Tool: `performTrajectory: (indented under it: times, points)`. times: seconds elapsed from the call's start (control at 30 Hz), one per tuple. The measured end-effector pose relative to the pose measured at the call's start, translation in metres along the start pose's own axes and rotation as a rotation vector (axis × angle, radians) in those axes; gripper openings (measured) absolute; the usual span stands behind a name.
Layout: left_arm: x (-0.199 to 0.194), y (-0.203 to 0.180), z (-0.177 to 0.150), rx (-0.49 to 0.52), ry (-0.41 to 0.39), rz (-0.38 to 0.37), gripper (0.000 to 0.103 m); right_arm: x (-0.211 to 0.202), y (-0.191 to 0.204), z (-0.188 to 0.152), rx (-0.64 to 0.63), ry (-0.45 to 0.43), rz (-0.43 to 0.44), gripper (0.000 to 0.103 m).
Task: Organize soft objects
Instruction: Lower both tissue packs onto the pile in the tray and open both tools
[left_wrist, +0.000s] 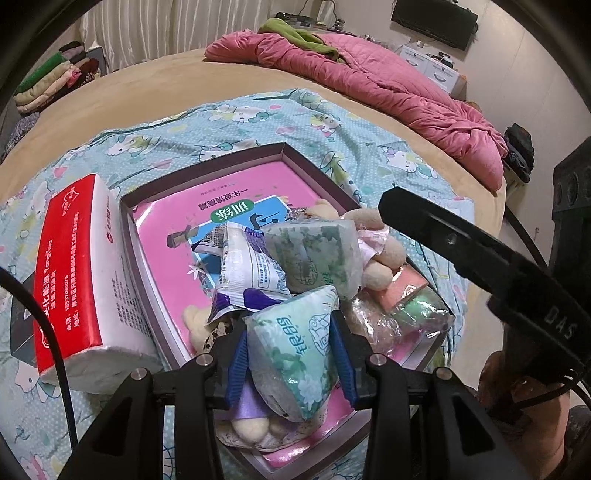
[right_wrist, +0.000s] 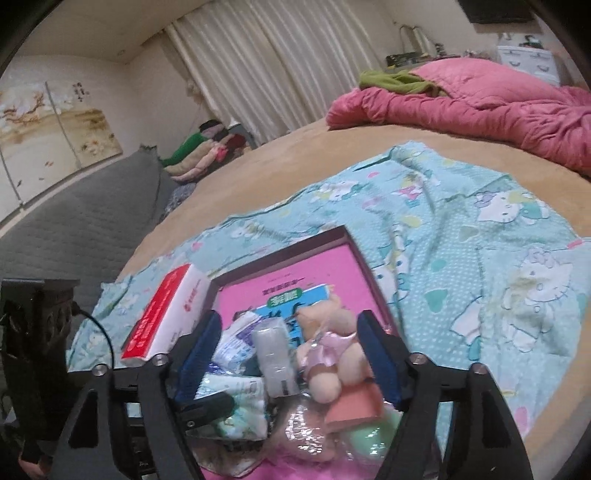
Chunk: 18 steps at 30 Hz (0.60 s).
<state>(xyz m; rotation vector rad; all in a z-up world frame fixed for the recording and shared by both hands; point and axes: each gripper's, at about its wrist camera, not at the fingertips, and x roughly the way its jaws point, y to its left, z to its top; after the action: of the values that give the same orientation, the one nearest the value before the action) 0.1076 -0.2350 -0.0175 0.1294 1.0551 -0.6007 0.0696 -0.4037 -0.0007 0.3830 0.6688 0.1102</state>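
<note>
A shallow box (left_wrist: 207, 166) with a pink book inside lies on the patterned cloth on the bed. It holds a pile of soft things: tissue packs (left_wrist: 317, 254), a white and purple packet (left_wrist: 251, 273), a small plush bear (left_wrist: 376, 258) and wrapped sponges (left_wrist: 402, 306). My left gripper (left_wrist: 291, 354) is shut on a green tissue pack (left_wrist: 295, 347) just above the box's near end. My right gripper (right_wrist: 291, 350) is open above the pile, its fingers either side of the plush bear (right_wrist: 332, 347) and a tissue pack (right_wrist: 275, 354). One right finger (left_wrist: 461, 240) crosses the left wrist view.
A large red and white tissue brick (left_wrist: 81, 280) leans against the box's left side. A pink quilt (left_wrist: 388, 92) lies at the far side of the bed. Folded clothes (left_wrist: 51, 81) are stacked at the far left. A dark wooden stand (right_wrist: 33, 332) is at the left.
</note>
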Motion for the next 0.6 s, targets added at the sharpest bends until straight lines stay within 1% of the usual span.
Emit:
performTrajectory:
  times: [0.13, 0.33, 0.5, 0.57, 0.6]
  points:
    - [0.0, -0.001, 0.0, 0.003, 0.0, 0.005, 0.041, -0.002, 0.001, -0.001, -0.004, 0.0, -0.022, 0.08]
    - [-0.001, 0.0, -0.001, -0.002, 0.0, -0.001, 0.043, -0.013, 0.009, -0.002, -0.037, -0.027, -0.068, 0.081]
    - [-0.005, 0.002, -0.002, -0.011, -0.004, -0.024, 0.047, -0.021, 0.006, 0.0, -0.011, -0.053, -0.088, 0.082]
    - [-0.007, 0.002, -0.002, -0.012, -0.007, -0.03, 0.052, -0.025, 0.003, 0.001, 0.012, -0.061, -0.104, 0.083]
    - [-0.008, 0.002, -0.002, -0.015, -0.011, -0.035, 0.053, -0.026, 0.001, 0.001, 0.025, -0.062, -0.11, 0.083]
